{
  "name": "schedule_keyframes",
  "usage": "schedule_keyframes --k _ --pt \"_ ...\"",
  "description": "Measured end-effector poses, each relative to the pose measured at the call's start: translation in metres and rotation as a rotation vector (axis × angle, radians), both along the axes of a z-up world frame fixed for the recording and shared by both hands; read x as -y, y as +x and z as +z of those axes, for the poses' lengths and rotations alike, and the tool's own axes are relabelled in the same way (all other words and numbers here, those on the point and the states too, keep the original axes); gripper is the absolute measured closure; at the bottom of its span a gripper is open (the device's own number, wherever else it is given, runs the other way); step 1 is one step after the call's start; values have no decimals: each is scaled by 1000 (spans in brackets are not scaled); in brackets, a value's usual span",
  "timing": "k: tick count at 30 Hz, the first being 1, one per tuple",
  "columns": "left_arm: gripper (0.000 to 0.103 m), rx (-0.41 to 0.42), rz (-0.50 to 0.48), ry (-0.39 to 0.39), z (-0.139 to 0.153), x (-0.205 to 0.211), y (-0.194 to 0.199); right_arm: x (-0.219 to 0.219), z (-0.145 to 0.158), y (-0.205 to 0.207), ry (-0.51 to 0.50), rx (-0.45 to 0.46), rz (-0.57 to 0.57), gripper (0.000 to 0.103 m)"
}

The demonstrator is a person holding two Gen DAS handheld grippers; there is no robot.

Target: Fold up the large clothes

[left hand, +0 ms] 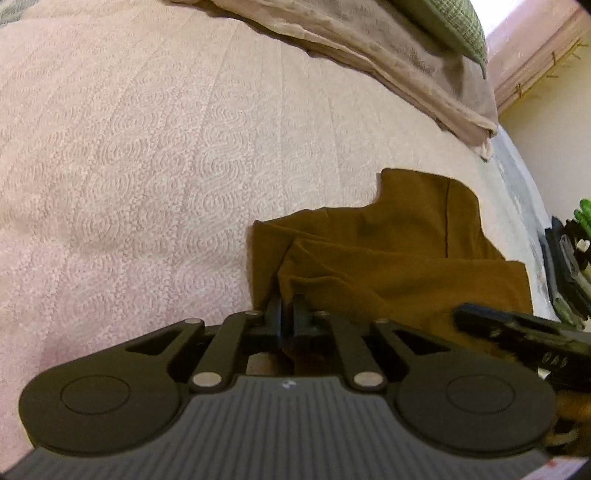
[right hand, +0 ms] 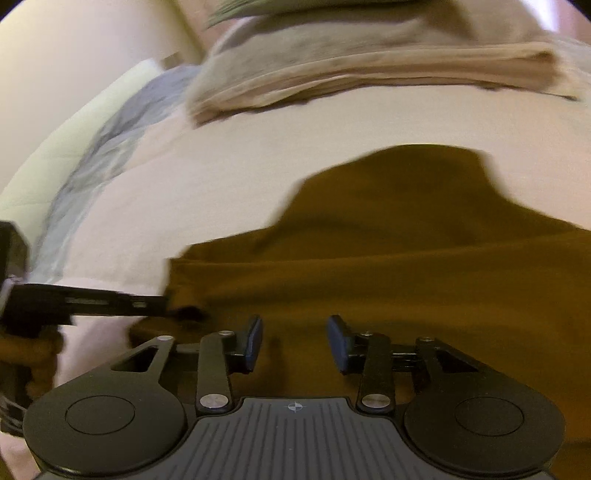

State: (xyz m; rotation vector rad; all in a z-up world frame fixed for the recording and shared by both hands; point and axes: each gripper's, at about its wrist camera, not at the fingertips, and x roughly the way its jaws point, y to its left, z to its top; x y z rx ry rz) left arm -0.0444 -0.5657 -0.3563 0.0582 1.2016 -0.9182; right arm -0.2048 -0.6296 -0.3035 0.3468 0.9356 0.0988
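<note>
A pink quilted bedspread (left hand: 147,155) fills most of the left wrist view and carries everything else. At its far edge lies a folded beige blanket (left hand: 388,55), with a green quilted cushion (left hand: 450,22) resting on top of it; the same blanket (right hand: 369,74) crosses the top of the right wrist view, which is blurred. A grey-blue patterned strip (right hand: 92,155) runs along the bed's edge beside a pale wall (right hand: 74,55).

The brown garment (left hand: 406,251) lies on the bedspread on the side nearer the grippers, partly folded, with a stitched seam visible on its upper panel. In the right wrist view the garment (right hand: 406,258) spreads across the middle and right of the frame.

The left gripper (left hand: 286,310) is closed, its jaws pinching a bunched edge of the garment, with cloth gathered between the fingers (left hand: 273,314). Seen from the right wrist view, the left gripper (right hand: 184,314) reaches in from the left to the garment's near corner.

The right gripper (right hand: 294,343) hovers over the garment with its jaws partly apart; the blue pads (right hand: 255,343) press on nothing, and whether they touch the cloth below cannot be told. In the left wrist view the right gripper (left hand: 517,332) appears blurred at the right edge.
</note>
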Motion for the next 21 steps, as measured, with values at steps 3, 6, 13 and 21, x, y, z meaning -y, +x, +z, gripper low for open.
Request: schedule_keyframes --k 3,6,13,21 --pt "88 58 6 34 15 1 0 45 10 -20 -57 -4 -100 62" --pt "88 121 -14 4 38 1 -5 95 11 -40 -76 -28 -236 62" --pt "88 81 -150 17 13 43 -12 146 6 -43 12 3 -274 62" --pt "91 101 -78 17 29 19 -9 146 14 -42 36 25 -256 62"
